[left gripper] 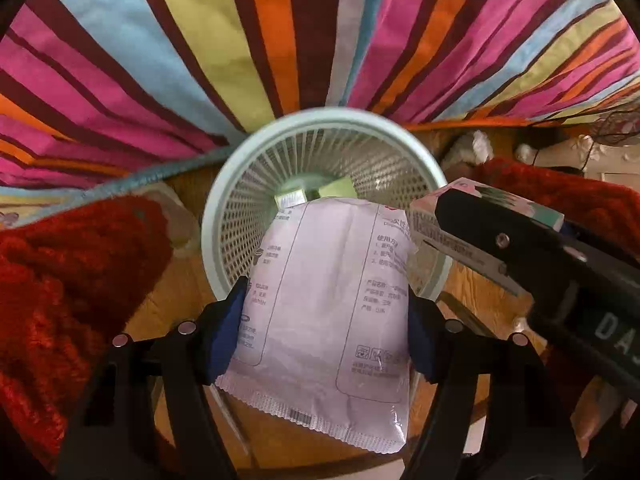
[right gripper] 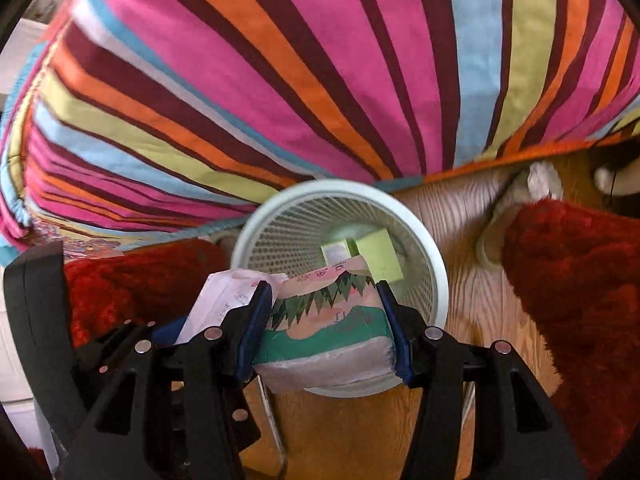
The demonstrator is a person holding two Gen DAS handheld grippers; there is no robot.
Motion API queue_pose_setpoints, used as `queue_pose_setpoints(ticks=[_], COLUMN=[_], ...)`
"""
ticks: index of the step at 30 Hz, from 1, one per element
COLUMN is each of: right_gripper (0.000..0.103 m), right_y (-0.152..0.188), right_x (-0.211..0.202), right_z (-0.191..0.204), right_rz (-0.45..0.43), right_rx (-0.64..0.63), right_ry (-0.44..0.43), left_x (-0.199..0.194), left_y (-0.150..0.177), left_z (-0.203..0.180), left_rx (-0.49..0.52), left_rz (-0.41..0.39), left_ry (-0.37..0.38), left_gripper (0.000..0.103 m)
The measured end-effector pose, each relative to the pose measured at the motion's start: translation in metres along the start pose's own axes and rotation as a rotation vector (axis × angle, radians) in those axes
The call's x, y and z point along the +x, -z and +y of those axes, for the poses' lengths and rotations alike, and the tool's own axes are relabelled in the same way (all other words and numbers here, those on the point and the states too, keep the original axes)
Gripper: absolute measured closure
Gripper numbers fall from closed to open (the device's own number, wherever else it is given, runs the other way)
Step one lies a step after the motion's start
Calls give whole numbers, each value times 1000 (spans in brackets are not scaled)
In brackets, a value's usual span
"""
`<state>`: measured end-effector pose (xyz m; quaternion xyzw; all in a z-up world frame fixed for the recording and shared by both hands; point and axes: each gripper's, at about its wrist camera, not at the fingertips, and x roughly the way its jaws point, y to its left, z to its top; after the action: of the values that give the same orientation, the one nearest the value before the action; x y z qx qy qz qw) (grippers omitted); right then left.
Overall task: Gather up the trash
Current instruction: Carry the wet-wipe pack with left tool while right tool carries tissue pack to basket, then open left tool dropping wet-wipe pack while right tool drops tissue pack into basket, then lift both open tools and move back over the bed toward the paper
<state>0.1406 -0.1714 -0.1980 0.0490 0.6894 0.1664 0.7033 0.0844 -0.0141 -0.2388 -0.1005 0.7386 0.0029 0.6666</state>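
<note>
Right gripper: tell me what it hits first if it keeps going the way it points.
Probably the green box in the mesh bin; the right gripper, shut on the tissue pack, points into its mouth. Depth is unclear.

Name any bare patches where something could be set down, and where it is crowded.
Bare wood floor between the basket and the red rug. Crowded over the basket: left gripper with white packet, right gripper with tissue pack.

The pale pouch carries printed Chinese text in columns: the heading 使用方 above lines numbered 1, 2 and 3, further lines below too small to read, a barcode at its lower sealed edge and small square symbols near the lower right corner. White letters "DA" stand on the black gripper body at the right edge
</note>
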Motion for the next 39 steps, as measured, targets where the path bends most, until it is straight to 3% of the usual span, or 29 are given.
queue_pose_setpoints(ticks=[13,15,16,17,18,19,32,39], right_gripper=[52,51,43,19,9,8,8,8], right_y=[-2,-2,-3,-3,-2,-2,-5,-5], right_x=[51,55,57,59,61,61,57,43], right_z=[-10,-11,-11,-11,-13,-15,-27,-32], right_rz=[137,148,152,157,159,155,114,53], right_rx=[21,26,29,35,45,55,100,135], right_ry=[67,80,90,103,117,123,160,142], left_x=[42,46,48,49,50,50,43,25], left_y=[0,-1,0,-1,-1,0,-2,-1], left_z=[6,7,7,8,8,10,7,9], left_rx=[-31,-38,-42,-44,-45,-48,-58,-69], left_rz=[142,152,162,167,169,166,125,52], left_ry=[-6,-24,-39,-47,-52,-52,-32,-21], left_gripper=[33,26,21,16,16,16,13,13])
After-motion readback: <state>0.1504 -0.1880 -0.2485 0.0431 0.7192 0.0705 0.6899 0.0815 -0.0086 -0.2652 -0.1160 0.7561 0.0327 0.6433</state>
